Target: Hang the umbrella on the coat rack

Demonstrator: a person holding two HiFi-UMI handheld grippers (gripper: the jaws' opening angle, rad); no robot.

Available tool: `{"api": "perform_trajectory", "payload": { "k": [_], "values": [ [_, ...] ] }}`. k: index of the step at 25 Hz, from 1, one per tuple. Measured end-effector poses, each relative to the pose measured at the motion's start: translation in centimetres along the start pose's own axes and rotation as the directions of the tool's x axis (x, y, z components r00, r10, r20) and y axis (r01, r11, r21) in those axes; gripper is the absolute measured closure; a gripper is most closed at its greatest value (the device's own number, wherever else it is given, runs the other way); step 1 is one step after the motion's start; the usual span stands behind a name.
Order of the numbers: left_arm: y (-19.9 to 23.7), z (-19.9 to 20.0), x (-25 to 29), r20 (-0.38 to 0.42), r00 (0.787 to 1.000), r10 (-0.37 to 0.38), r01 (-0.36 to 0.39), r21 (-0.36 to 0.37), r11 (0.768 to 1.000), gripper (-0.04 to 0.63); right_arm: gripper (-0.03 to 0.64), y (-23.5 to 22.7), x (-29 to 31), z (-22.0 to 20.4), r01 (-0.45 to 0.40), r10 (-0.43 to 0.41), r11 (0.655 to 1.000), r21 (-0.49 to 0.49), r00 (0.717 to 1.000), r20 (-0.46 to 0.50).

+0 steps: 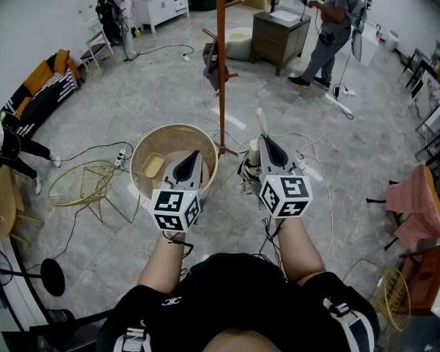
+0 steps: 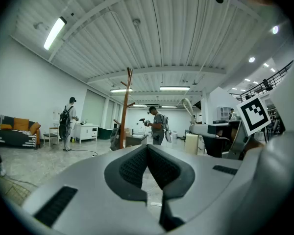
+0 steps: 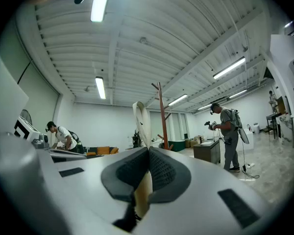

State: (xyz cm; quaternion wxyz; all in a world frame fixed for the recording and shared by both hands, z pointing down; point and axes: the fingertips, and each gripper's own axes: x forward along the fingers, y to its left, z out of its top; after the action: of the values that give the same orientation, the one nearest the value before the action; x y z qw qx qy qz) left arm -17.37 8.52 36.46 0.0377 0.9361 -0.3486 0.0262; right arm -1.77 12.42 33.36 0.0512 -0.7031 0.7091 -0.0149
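Observation:
The coat rack (image 1: 221,64) is a tall orange-brown pole with angled pegs, standing on the floor ahead of me; it also shows in the distance in both gripper views (image 2: 124,109) (image 3: 162,116). A dark item (image 1: 211,66) hangs on one of its pegs. My right gripper (image 1: 262,139) (image 3: 148,151) is shut on the umbrella's cream curved handle (image 1: 260,118) (image 3: 142,124), which sticks up past the jaws. The folded umbrella body (image 1: 251,169) hangs below that gripper. My left gripper (image 1: 193,155) (image 2: 147,148) is shut with nothing in it, held over the round basket.
A round tan basket (image 1: 142,147) stands under my left gripper, a yellow wire chair (image 1: 88,183) to its left. Cables cross the floor. A wooden cabinet (image 1: 279,39) and a standing person (image 1: 330,31) are beyond the rack. A pink-draped chair (image 1: 414,196) is at the right.

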Motion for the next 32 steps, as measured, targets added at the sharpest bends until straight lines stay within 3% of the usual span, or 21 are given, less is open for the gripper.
{"api": "perform_trajectory", "payload": {
  "k": [10,21,32],
  "values": [
    [0.3,0.2,0.0,0.015,0.999,-0.029,0.029,0.007,1.000,0.578,0.603,0.8,-0.3,-0.2,0.013,-0.012,1.000,-0.007,1.000,0.013],
    [3.6,-0.6,-0.5,0.010,0.999,-0.051,0.051,-0.016,0.999,0.578,0.601,2.6,0.8,-0.8,0.067,-0.067,0.997,-0.033,0.998,0.005],
    [6.3,-1.3,4.8,0.024,0.998,-0.057,0.057,0.000,0.998,0.578,0.601,-0.2,6.1,-2.1,0.087,-0.086,0.996,-0.031,0.996,0.014]
  ]
}}
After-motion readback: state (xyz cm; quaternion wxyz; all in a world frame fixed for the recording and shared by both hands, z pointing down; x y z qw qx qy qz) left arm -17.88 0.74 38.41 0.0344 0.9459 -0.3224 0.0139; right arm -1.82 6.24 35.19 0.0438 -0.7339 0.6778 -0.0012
